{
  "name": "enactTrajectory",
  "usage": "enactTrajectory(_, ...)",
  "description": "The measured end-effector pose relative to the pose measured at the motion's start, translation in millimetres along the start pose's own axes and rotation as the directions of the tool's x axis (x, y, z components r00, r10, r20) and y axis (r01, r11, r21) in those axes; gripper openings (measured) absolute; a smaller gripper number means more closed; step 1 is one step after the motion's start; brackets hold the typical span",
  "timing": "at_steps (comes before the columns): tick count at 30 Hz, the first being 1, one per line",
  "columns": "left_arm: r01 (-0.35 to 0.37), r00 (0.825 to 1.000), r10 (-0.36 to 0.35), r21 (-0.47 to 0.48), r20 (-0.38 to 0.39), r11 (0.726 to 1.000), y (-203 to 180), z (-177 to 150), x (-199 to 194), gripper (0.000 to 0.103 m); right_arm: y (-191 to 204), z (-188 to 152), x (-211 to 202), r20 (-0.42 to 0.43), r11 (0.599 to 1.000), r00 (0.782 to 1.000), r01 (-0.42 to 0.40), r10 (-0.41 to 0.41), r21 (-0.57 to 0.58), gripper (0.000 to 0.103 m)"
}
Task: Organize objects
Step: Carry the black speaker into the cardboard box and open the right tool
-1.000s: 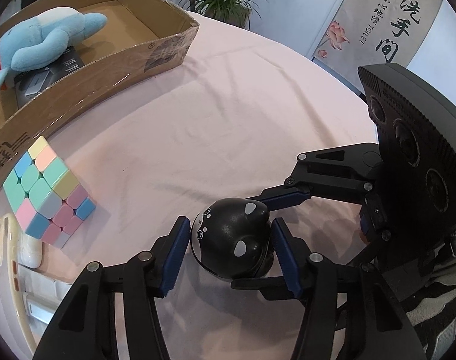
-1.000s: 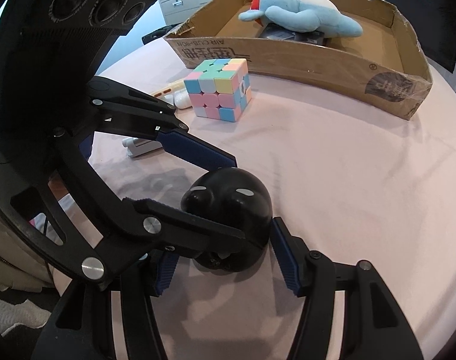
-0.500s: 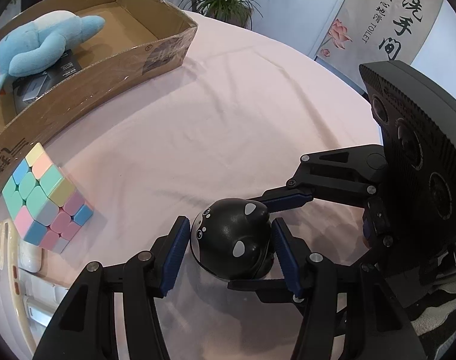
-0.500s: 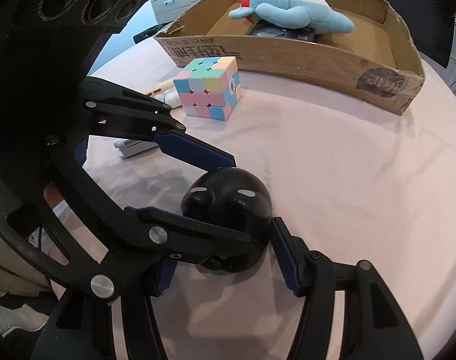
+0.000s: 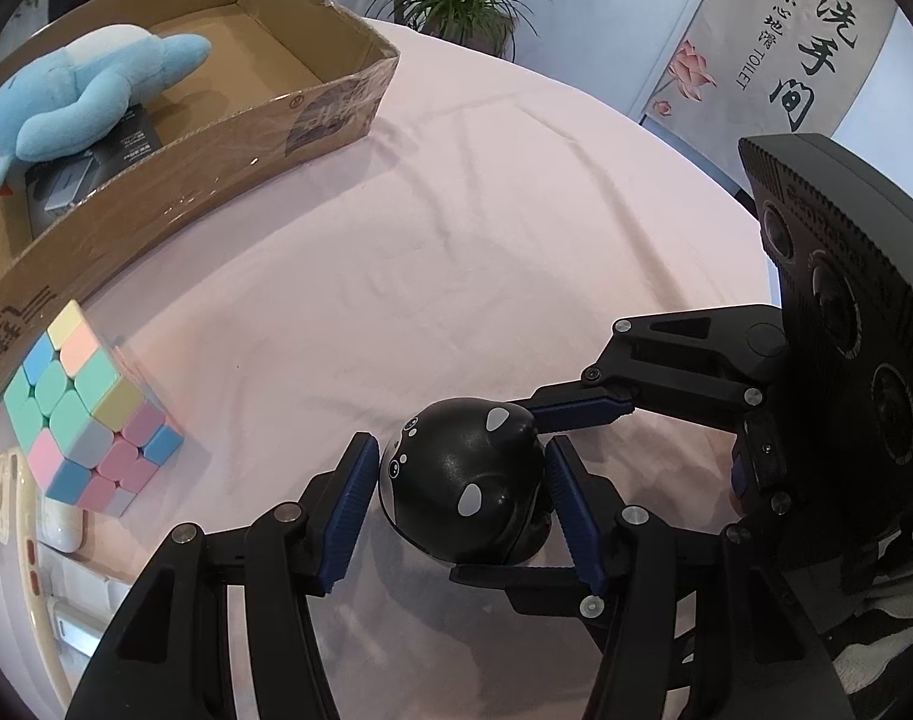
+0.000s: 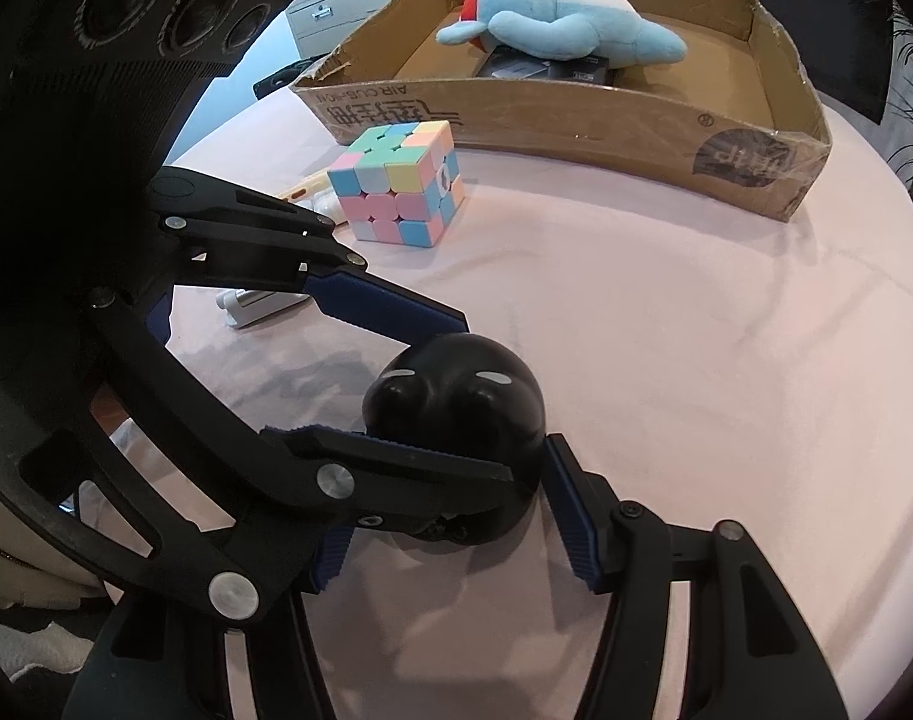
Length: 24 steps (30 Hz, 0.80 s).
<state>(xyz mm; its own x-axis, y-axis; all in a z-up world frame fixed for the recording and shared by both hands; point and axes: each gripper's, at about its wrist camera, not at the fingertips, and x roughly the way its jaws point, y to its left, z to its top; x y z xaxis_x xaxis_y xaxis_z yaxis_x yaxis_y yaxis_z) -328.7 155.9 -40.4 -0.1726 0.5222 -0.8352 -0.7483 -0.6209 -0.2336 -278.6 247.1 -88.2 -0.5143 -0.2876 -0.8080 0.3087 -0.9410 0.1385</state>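
The black round toy (image 5: 465, 489) is sitting on the pink tablecloth (image 5: 456, 240); your left gripper (image 5: 456, 501) and right gripper (image 6: 450, 516) are both bracketing it, fingers spread, contact unclear, with the pastel cube (image 6: 399, 183) and cardboard box (image 6: 576, 114) lying beyond

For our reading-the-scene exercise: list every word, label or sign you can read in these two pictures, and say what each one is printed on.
"洗手间" and "TOILET": on the hanging wall banner; its smaller characters are too small to read.
"AIR CUSHION", printed upside down: on the cardboard box front wall; the large characters beneath are not clear enough to read.
Round dark sticker on the box: letters unclear.
Black packet under the blue plush toy: print too small.
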Motion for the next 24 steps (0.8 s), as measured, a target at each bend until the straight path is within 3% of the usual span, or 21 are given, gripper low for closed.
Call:
enactTrajectory(10, -0.003, 1.0, 0.003, 0.017, 0.011, 1.0, -6, 20, -6, 0.056, -10, 10, -10, 0.007, 0.999, 0.999, 0.035, -0.035, 0.002, 0.055)
enactTrajectory(24, -0.007, 0.998, 0.006, 0.018, 0.07, 1.0, -1, 62, -34, 0.056, -23, 50, -39, 0.017, 0.996, 0.997, 0.076, -0.075, -0.049, 0.055)
